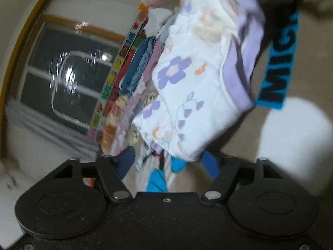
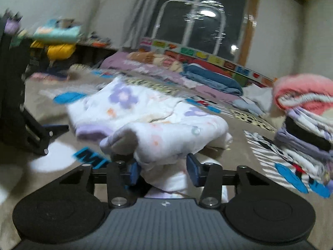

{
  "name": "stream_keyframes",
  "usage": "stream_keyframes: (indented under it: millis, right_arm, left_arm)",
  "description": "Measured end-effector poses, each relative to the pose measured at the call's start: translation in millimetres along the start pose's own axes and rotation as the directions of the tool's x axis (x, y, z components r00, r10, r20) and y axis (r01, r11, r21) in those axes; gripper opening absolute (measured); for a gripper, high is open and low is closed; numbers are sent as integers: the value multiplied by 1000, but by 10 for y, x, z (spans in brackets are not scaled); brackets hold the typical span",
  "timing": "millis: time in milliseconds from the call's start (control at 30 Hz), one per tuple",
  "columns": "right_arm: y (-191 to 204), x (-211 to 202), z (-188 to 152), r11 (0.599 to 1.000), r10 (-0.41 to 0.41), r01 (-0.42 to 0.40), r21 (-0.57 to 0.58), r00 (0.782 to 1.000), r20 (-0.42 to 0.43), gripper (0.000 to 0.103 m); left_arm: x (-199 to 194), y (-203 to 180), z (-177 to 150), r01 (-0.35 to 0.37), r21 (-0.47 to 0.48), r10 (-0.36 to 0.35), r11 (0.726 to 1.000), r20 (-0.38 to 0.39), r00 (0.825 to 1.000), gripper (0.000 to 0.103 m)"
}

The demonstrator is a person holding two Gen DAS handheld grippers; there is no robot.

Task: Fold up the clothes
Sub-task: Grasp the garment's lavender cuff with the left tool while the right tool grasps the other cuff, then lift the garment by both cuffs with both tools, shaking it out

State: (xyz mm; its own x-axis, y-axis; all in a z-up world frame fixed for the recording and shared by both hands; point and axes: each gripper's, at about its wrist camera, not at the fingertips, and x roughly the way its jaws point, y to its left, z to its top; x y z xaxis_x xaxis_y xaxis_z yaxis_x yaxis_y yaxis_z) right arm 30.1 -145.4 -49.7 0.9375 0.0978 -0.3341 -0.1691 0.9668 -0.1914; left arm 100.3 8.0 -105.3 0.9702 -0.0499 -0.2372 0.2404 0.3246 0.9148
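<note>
Beige cartoon-print blanket [image 2: 239, 145] underfoot, dark window [image 2: 208, 20] behind. Floral white garment [image 2: 149, 125] with lilac trim, bunched on blanket. Right claw [image 2: 162, 170] parted around its near edge; left claw [image 1: 166, 164] likewise parted. Folded stack [image 2: 308, 125] only in right view.

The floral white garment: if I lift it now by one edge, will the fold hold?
Probably not. The floral white garment looks thin and floppy, sagging between the right gripper's open fingers. It likely weighs little and would unfold when lifted by one edge.
</note>
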Motion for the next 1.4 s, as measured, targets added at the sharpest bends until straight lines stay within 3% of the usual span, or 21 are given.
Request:
stream_keyframes:
  millis: [67,233,400,433,467,500,567,833,1200,1400]
  right_arm:
    - [-88,19,3,999,-15,15,30,1000,6,44]
    - [-205,52,6,998,-43,42,52,999,17,44]
    - [-281,90,15,996,-40,37,76,998,38,45]
    - [-303,89,14,996,-35,32,85,999,41,43]
    - [-325,88,13,995,-31,27,94,999,44,34]
    - [-358,78,19,994,-31,25,104,998,53,20]
    - [-436,48,39,992,-35,25,124,997,74,11]
    - [-772,-168,137,980,-62,29,196,985,164,8]
    - [-1213,-913,401,966,-108,18,260,935,336,6]
    - [-1370,-1242,489,966,-134,29,258,907,400,5]
  left_arm:
    - [10,-24,28,-12,36,11,999,39,999,63]
    - [-77,12,99,-6,-22,9,1000,133,991,61]
    - [-91,96,275,23,-159,-2,987,131,991,19]
    - [-128,139,310,19,-187,5,982,131,991,13]
    - [-165,181,345,15,-215,13,977,131,991,11]
    - [-201,224,380,11,-242,21,970,130,991,10]
    - [-275,310,450,4,-297,36,955,128,991,9]
    - [-583,660,731,-28,-498,99,867,117,988,8]
    - [-1339,1224,1045,-100,-574,255,813,197,947,8]
    - [-1695,1377,1097,-87,-606,283,790,235,930,8]
